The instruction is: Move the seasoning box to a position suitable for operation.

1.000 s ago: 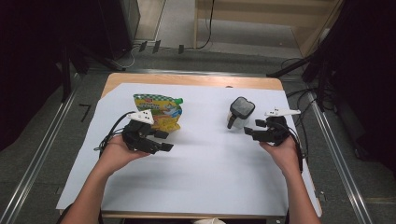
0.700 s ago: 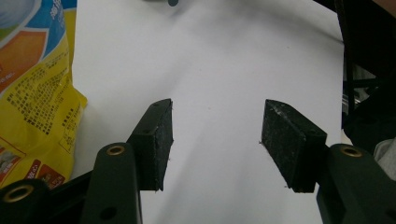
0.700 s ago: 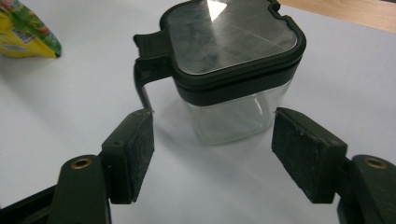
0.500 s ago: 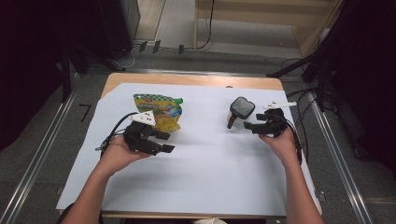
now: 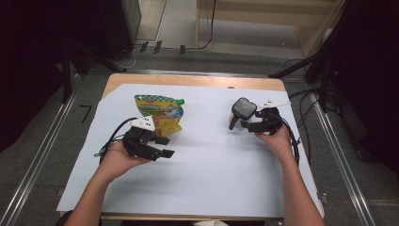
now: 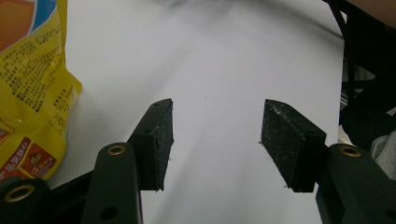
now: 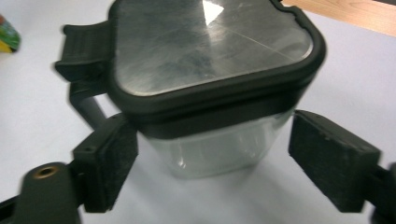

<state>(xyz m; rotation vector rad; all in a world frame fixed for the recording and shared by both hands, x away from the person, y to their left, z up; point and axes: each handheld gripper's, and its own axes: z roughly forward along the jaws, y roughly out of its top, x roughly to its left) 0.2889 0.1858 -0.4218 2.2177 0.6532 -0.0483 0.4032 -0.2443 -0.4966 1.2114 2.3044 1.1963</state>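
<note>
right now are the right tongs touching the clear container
Cannot tell. In the right gripper view the right tongs straddle the clear container; one pad meets its edge, the other stands clear.

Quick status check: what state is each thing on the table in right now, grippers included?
Container: upright, lid shut, between the right gripper's jaws, one pad touching, not clamped.
Lid: seated on top, handle sticking out at the side.
Pouch: lying flat on the white sheet, sealed as far as I can tell.
Left gripper: open, nothing between the jaws.
Right gripper: open around the container.
</note>
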